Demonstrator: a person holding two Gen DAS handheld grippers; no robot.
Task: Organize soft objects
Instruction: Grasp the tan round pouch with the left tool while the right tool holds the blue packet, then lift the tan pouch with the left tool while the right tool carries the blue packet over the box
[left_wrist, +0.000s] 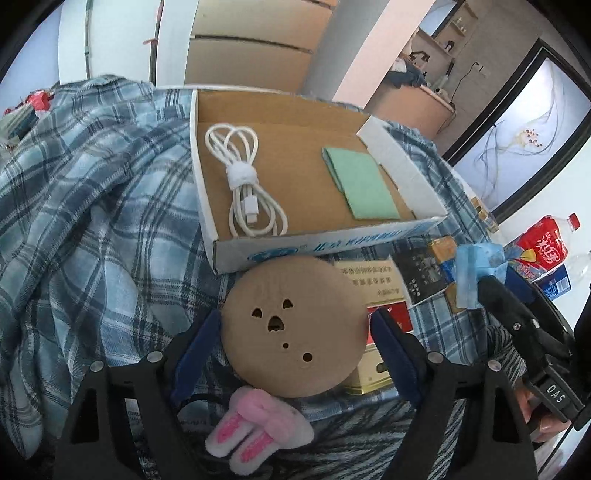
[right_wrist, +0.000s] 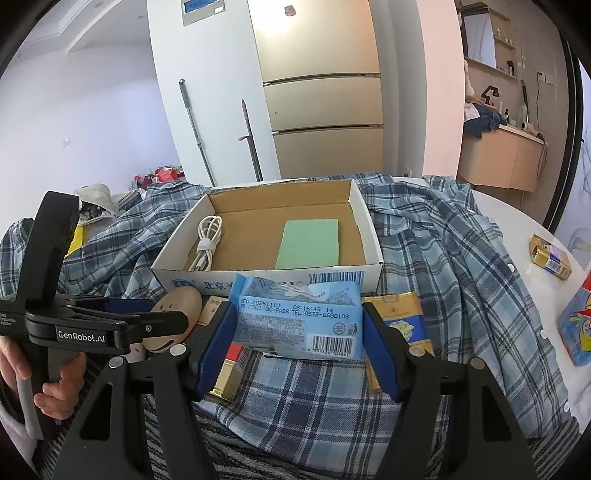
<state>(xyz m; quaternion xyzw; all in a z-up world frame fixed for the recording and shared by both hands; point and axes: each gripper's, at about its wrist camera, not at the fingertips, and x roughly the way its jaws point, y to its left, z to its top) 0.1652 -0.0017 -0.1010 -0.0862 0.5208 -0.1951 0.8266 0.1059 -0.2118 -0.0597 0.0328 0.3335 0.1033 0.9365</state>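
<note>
Left gripper (left_wrist: 295, 332) clamped on round tan plush face (left_wrist: 293, 326), pink bunny ears (left_wrist: 255, 424) dangling below, just short of cardboard box's (left_wrist: 325, 242) near wall. Right gripper (right_wrist: 297, 332) clamped on blue tissue pack (right_wrist: 295, 317), also near box's front edge. Inside box: coiled white cable (left_wrist: 243, 177) by left wall, green cloth (left_wrist: 360, 184) toward right wall. Box sits on plaid shirt (left_wrist: 92, 206); table edge beneath probably hidden. Gold packet (right_wrist: 400, 317) beside right finger.

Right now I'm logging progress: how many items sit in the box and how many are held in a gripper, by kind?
In the cardboard box:
White cable: 1
Green cloth: 1
Held:
Tan round plush, left gripper: 1
Blue tissue pack, right gripper: 1
Total: 4
</note>
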